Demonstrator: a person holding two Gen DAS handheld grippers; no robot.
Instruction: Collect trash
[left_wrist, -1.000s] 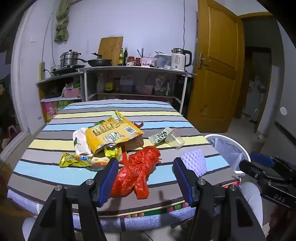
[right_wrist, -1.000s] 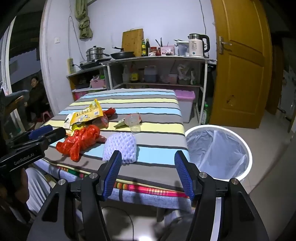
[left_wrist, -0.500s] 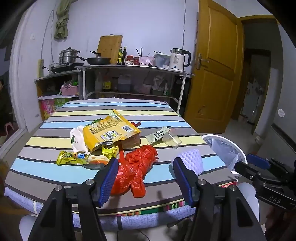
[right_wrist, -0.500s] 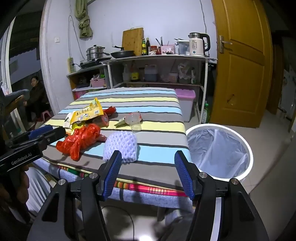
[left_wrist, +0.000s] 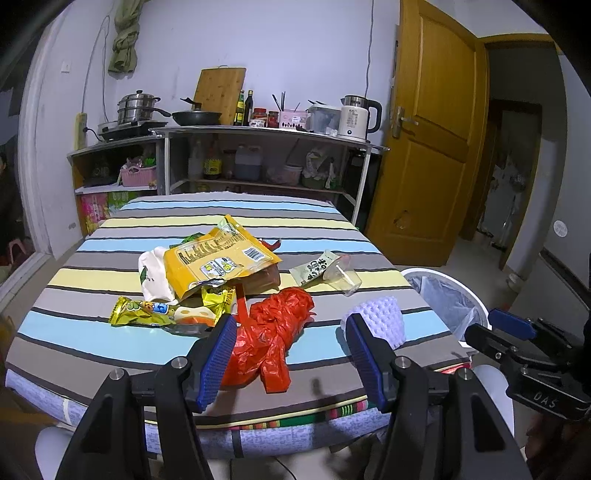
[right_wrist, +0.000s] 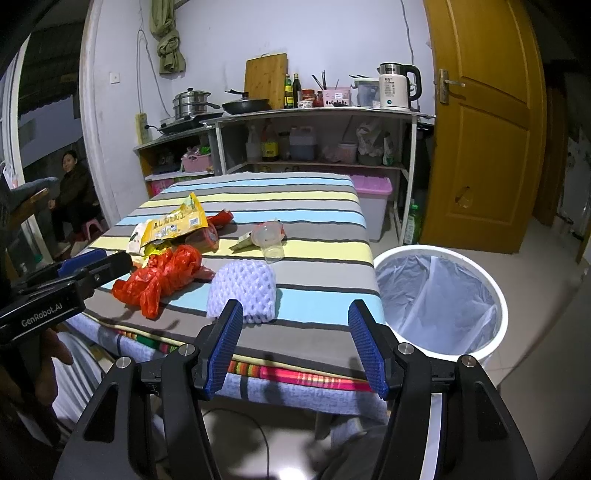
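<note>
Trash lies on a striped table (left_wrist: 92, 328): a crumpled red plastic bag (left_wrist: 273, 332) (right_wrist: 162, 277), a white foam fruit net (left_wrist: 380, 321) (right_wrist: 243, 288), a yellow snack bag (left_wrist: 218, 258) (right_wrist: 173, 225), a clear plastic cup (left_wrist: 343, 278) (right_wrist: 269, 243) and small yellow wrappers (left_wrist: 147, 310). My left gripper (left_wrist: 288, 343) is open and empty at the near table edge, in front of the red bag. My right gripper (right_wrist: 295, 332) is open and empty, just short of the foam net. A white trash bin (right_wrist: 443, 295) (left_wrist: 439, 295) with a liner stands right of the table.
A shelf unit (right_wrist: 314, 118) with pots, a kettle and bottles stands against the far wall. A wooden door (right_wrist: 487, 129) is at the right. A pink storage box (right_wrist: 373, 203) sits beside the table. A seated person (right_wrist: 74, 184) is at far left.
Both grippers have crept slightly forward toward the table. Both stay open and empty. The trash has not moved.
</note>
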